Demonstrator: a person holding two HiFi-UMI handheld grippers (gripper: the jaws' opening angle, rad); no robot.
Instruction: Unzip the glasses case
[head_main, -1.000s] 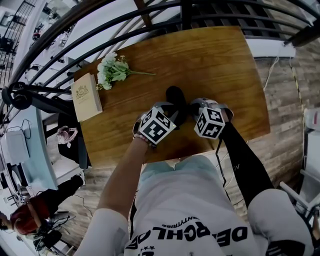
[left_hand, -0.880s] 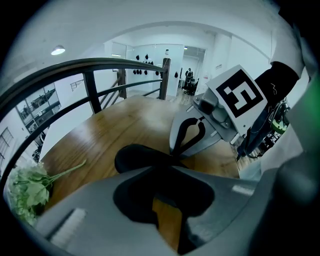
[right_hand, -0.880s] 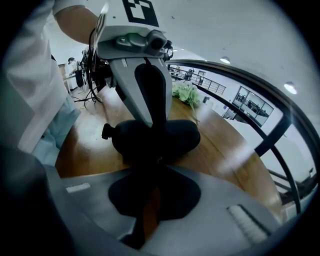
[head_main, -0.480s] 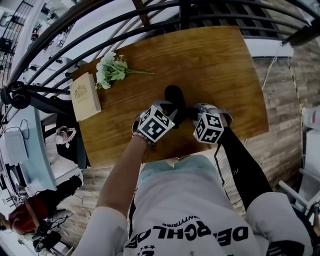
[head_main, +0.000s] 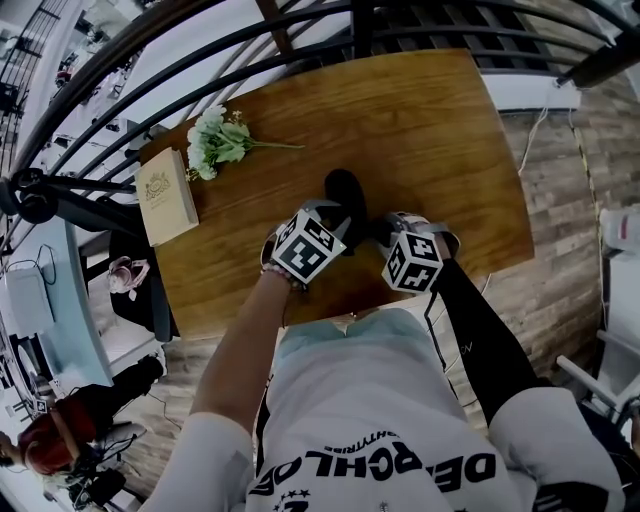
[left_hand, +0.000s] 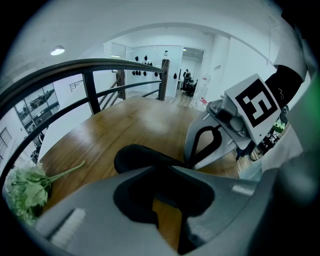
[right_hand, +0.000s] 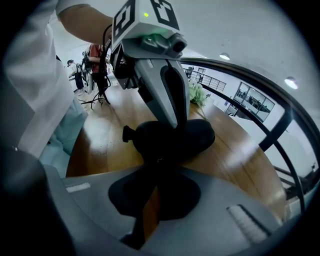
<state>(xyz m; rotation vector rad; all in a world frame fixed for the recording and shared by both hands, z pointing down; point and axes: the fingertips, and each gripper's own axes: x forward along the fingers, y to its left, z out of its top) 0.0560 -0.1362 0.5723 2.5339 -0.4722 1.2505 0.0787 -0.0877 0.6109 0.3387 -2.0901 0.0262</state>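
Black fabric of the glasses case (right_hand: 172, 137) was met at its near end by the tightly clenched jaws of the right gripper (right_hand: 157, 165), apparently on the small zip pull (right_hand: 157, 161), though the pull was too small to be made out surely. The jaws of the left gripper (left_hand: 167, 167) were clamped on the case's body just beside them. The case lay mid-worktop, towards the near edge, with the two grippers close together over it.

The likeliest failure was judged to be a slip: so little of the pull was held that it could be lost if it were tugged at an angle to the zip line. The slider's path could also be blocked by the left jaws if they sat across the seam. If the left hold were loose, the whole case could be dragged along the glossy wooden worktop (head_main: 420, 130) rather than opened. The flowers (head_main: 220, 140) and book (head_main: 165, 195), far left, were well apart and not at risk.
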